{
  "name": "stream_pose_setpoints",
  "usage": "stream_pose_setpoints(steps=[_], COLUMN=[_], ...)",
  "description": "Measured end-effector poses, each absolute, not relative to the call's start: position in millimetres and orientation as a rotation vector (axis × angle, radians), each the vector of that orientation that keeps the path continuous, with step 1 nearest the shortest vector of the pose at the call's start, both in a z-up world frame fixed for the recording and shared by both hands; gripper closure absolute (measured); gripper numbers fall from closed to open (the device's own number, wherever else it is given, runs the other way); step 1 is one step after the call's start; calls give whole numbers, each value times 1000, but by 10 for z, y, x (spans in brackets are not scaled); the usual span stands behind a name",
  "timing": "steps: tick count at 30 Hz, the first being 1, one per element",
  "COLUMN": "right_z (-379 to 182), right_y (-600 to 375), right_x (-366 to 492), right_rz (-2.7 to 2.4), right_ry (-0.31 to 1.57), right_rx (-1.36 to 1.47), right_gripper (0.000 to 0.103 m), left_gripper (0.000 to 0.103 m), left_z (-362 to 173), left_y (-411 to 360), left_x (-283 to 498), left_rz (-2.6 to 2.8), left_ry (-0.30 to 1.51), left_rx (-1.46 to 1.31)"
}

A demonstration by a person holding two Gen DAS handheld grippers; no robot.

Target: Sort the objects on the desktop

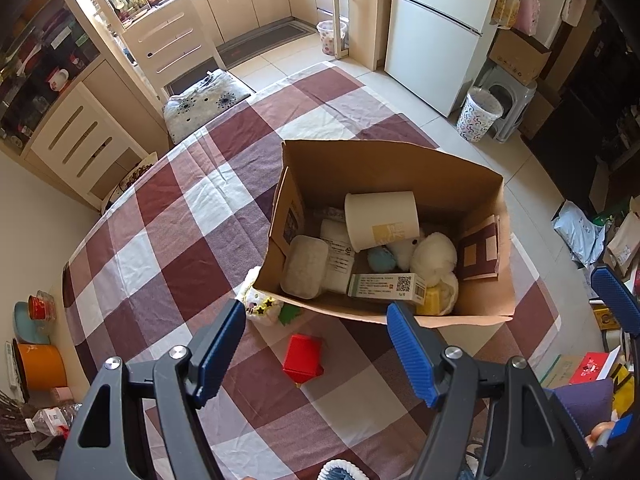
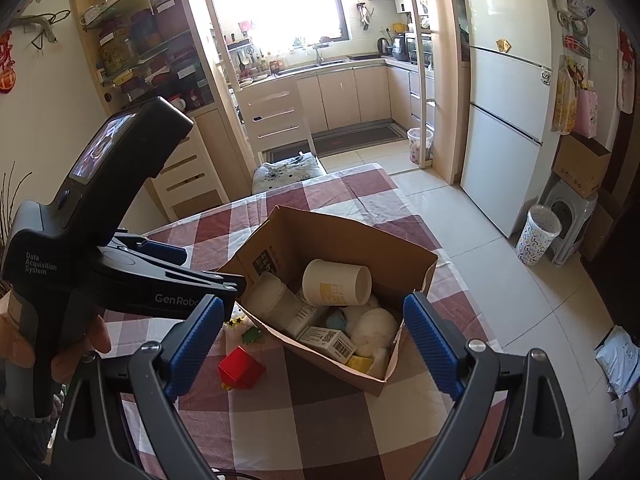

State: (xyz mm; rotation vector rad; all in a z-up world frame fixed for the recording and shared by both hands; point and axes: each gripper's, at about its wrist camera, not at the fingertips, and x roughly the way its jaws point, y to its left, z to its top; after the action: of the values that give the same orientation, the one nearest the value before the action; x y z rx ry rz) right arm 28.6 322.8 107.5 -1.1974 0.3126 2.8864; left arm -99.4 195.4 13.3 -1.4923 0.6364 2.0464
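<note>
A kitchen-side table under a checked tablecloth (image 1: 168, 240) carries the work. Left to right: the left gripper (image 1: 316, 344) hangs jaws apart and empty, a small plush toy (image 1: 260, 304) just beyond its left finger, the red block (image 1: 303, 358) directly beneath its gap, nearer this hand. The right gripper (image 2: 316, 344), likewise wide and empty, faces the cardboard box (image 1: 472, 184), already holding sorted items; nothing blocks the block.
</note>
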Motion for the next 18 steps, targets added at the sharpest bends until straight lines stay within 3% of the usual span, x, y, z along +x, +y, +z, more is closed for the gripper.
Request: stream_pose_setpoints(steps=[18], right_z=[1168], right_y=[3275], right_x=[476], right_rz=[2894], right_ry=[318], right_rx=[-1158], right_gripper=[10], left_gripper=[28], left_z=[223], left_y=[1955], left_x=[-833], left_rz=[2061], left_ry=[642], left_rx=[-1471])
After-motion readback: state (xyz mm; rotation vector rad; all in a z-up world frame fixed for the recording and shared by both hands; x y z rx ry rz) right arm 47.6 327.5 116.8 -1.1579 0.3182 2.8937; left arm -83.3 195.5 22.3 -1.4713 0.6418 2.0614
